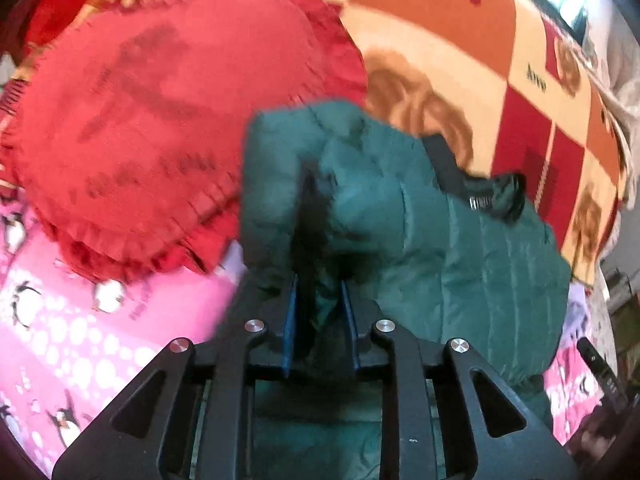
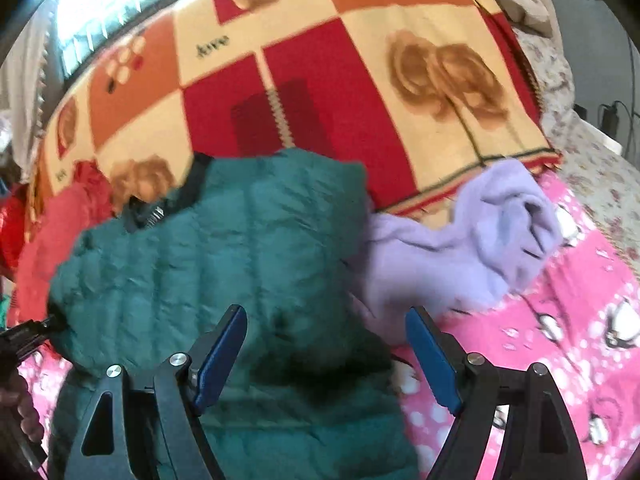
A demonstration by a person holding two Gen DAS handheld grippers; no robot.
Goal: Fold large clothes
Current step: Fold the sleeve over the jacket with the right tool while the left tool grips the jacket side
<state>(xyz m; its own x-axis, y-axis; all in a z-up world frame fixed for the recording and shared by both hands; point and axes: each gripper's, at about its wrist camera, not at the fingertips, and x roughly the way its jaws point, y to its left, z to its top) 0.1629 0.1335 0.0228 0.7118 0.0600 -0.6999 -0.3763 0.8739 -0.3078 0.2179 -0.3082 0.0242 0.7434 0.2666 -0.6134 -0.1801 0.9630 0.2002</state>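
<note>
Gripping, left wrist view: the left gripper (image 1: 319,312) has its blue pads pinched on a fold of the green quilted jacket (image 1: 460,240).
Jacket place: it lies puffy on the pink penguin sheet (image 1: 80,320), touching the round red frilled cushion (image 1: 160,128).
Right wrist view, fingers: the right gripper (image 2: 326,356) is spread wide above the jacket, grasping nothing.
Beside: a soft lilac fleece garment (image 2: 460,252) touches the jacket's edge.
Behind: a checkered rose blanket (image 2: 340,80).
</note>
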